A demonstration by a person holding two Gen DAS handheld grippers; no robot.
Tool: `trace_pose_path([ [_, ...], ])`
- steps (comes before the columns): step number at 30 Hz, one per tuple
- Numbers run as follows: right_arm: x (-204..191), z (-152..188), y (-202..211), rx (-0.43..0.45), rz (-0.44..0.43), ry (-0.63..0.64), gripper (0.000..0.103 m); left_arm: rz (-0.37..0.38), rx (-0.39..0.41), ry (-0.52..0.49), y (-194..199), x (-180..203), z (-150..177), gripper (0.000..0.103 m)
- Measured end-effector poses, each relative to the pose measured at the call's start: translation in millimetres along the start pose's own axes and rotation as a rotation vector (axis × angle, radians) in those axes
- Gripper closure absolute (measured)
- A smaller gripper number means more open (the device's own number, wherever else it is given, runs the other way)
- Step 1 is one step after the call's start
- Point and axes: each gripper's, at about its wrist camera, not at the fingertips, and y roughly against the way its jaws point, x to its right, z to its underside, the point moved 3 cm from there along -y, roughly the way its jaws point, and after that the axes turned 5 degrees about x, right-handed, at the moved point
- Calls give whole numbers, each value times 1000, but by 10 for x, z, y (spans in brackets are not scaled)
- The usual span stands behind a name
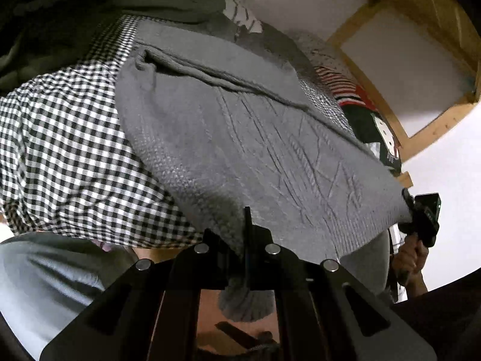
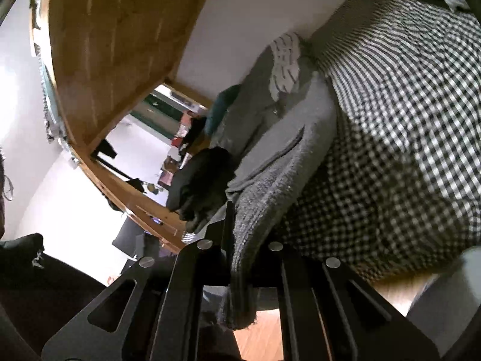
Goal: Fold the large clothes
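Only the left wrist view takes in both tools at once: the left gripper [image 1: 247, 234] sits at the bottom centre, its jaws pinched tight on the near hem of the grey knit sweater [image 1: 240, 138], while the right gripper [image 1: 421, 216] shows at the far right edge, clamped on the same hem further along, with a hand [image 1: 410, 260] wrapped around its handle beneath. Between the two grips the hem runs as a taut, slightly slanted line, and the body of the sweater slopes away from it over a black-and-white checked cloth [image 1: 60, 150]. A ribbed cuff [image 1: 246, 307] hangs below the left gripper. Beyond the sweater lie other garments, among them a red, white and black striped one [image 1: 339, 82], beside a wooden frame [image 1: 387, 69].

From the right wrist view the right gripper [image 2: 230, 228] is seen close, closed on a bunched fold of the grey knit sweater [image 2: 270, 186], whose edge drops through the jaws toward a wooden floor [image 2: 261, 340]. This view alone shows a wooden door [image 2: 114, 45] and a room beyond it, too blurred to make out. The checked cloth [image 2: 390, 120] fills its right side.

The left gripper tips downward toward the fabric; the right one points more nearly level.

No writing can be read in either view.
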Motion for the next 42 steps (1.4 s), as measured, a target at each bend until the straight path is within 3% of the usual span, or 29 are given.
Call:
trace_pose_path([
  [4,-47,-177,-255,-7,-40,20,96,3,26,12,-37,-78,-175,98],
  [8,-132,-605,-563,31,-100,69,96,-22,92,-36,-28,-39,-541,98],
  [18,-25,-1641,-1251,102,-104,103,96,-83,241,-170,-181,133,-1795,98],
  [25,-13,-2174,-1833,101,-84,121,96,-114,226,-189,-670,53,-2432,98],
  [34,110,-2907,-2656,95,-78,124,96,-126,257,-135,-952,-324,-3232,98],
  [38,356,-3172,-3150,71,-22,92,96,-141,256,-79,-1145,-590,-3552,98],
  [42,733,-3323,-3714,-17,100,34,96,-179,177,-35,-1599,-879,-3794,97],
])
